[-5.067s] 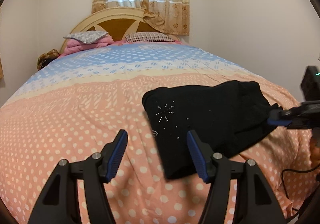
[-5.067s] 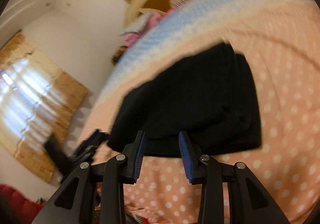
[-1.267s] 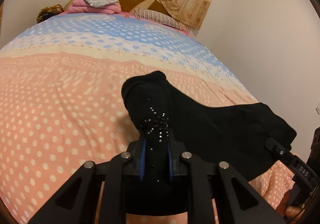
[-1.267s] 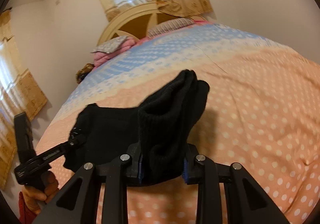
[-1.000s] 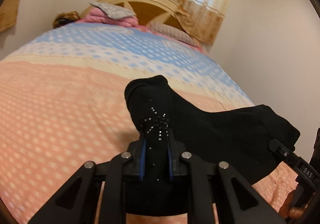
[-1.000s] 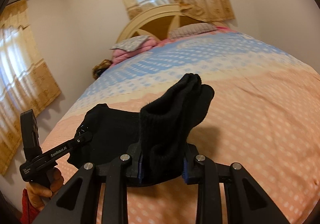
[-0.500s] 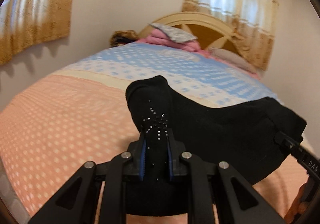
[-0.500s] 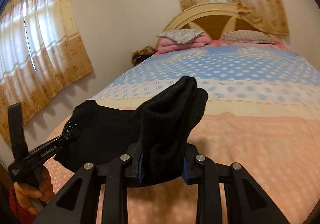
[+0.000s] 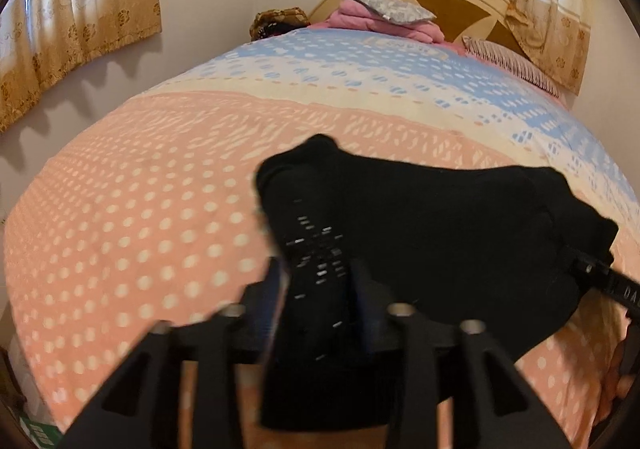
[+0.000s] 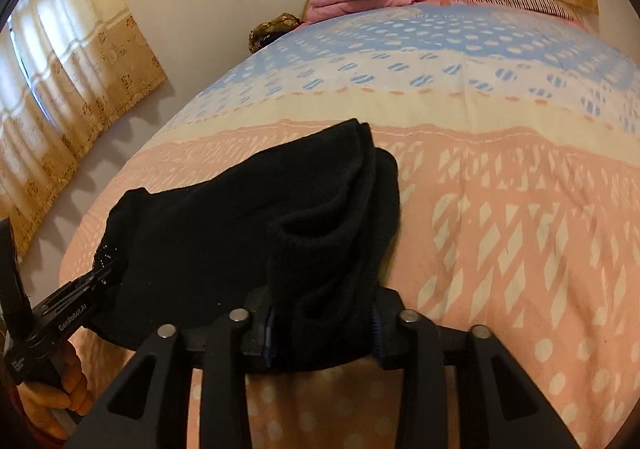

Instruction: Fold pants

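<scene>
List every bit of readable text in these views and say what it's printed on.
"GenRobot.AI" — white print along the side of the left gripper, seen from the right wrist.
"DA", cut off by the frame edge — white letters on the right gripper, seen from the left wrist.
A small label low on the left gripper's handle is too blurred to read.

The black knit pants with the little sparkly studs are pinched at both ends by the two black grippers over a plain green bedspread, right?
Not quite: the bedspread is peach with white dots, then cream and blue bands, as the left wrist view shows. The black knit pants are indeed pinched by the left gripper and the right gripper.
</scene>
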### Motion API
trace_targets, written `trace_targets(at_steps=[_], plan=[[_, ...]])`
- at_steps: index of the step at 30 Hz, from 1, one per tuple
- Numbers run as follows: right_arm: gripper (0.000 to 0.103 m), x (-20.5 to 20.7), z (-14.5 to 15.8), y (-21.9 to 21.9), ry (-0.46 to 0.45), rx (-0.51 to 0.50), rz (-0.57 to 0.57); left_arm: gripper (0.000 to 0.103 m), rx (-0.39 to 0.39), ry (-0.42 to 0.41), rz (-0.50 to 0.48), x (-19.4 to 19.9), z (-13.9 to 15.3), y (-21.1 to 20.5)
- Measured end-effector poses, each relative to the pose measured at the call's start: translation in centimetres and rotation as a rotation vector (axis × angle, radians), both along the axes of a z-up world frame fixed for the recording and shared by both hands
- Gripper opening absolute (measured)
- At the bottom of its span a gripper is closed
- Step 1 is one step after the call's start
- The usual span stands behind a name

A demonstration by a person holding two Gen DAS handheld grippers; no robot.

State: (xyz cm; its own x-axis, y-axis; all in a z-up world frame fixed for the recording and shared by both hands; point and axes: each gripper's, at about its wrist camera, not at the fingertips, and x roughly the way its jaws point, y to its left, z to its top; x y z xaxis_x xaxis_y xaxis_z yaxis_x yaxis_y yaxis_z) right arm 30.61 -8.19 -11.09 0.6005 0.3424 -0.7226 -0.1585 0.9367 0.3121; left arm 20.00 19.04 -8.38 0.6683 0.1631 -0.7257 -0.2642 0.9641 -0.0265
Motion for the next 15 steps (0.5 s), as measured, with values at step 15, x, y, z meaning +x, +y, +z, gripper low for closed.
trace_targets(at_steps=[15], plan=[[0.056, -7.3, 5.8, -3.3, -0.226, 0.007, -0.208, 0.079, 0.109, -0.108, 0.095, -5.0, 3.3, 1.5]])
